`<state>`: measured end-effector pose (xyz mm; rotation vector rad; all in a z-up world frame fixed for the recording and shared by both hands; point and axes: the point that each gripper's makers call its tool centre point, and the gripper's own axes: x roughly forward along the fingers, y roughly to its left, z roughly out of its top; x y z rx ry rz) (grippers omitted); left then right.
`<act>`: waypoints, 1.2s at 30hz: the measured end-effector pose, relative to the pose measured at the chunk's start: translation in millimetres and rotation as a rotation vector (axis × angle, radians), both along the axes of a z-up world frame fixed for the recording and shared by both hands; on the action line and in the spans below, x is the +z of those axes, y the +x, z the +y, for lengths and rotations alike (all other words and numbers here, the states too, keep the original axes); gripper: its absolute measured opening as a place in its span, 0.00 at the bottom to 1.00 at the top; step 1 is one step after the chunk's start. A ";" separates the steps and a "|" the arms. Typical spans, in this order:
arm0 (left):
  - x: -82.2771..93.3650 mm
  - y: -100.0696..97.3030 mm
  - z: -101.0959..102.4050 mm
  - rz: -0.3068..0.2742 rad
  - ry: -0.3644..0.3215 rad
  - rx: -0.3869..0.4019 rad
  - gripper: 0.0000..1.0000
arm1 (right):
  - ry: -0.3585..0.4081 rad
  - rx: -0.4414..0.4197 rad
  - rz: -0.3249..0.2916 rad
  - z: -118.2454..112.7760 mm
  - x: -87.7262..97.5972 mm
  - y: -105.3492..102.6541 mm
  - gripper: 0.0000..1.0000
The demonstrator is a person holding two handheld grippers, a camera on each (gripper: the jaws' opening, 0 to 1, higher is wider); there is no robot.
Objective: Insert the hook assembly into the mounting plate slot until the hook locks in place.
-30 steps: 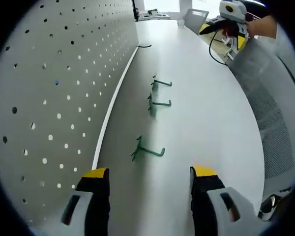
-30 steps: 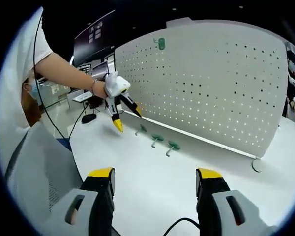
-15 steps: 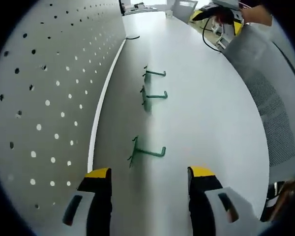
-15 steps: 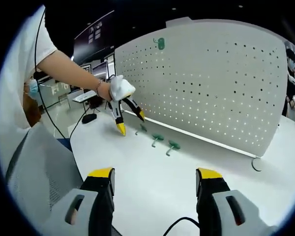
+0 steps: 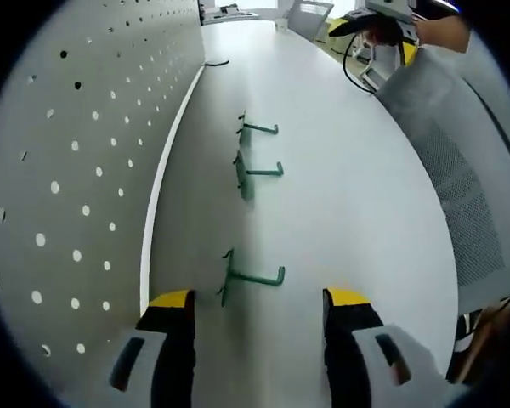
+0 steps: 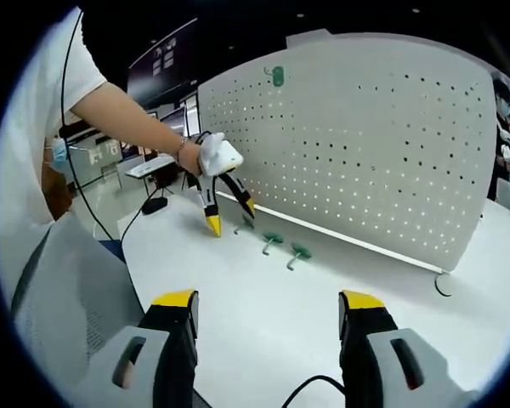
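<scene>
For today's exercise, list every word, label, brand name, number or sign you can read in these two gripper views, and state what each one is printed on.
No text can be read.
Dark wall panel behind the pegboard: pale marks, too small and blurred to read.
Green tag near the pegboard's top: no legible print.
Green hooks, table, both grippers: no lettering seen.

White bench [image 5: 348, 195], smooth and matte. Grey mesh chair back [image 5: 467, 204] stands at the bench's edge in the left gripper view; in the right gripper view it sits at lower left. A black cable [image 6: 310, 389] curls over the near bench edge. A thin dark ring-shaped item [image 6: 443, 286] lies on the bench near the panel's right end; identity unclear. Dark wall signage [image 6: 163, 58] and further desks [image 6: 149, 167] show in the background.
</scene>
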<state>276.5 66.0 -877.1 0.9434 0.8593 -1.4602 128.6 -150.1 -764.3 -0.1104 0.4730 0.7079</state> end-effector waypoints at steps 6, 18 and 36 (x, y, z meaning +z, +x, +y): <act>0.3 3.3 -1.1 -0.003 0.008 -0.008 0.57 | 0.006 -0.003 0.000 0.3 0.2 -0.3 0.65; 1.8 9.1 -4.7 -0.007 0.003 0.036 0.26 | 0.017 -0.022 -0.005 -5.9 1.3 2.1 0.64; 1.8 14.0 -4.9 -0.028 0.002 0.163 0.06 | 0.024 -0.030 -0.005 -6.9 2.1 3.9 0.64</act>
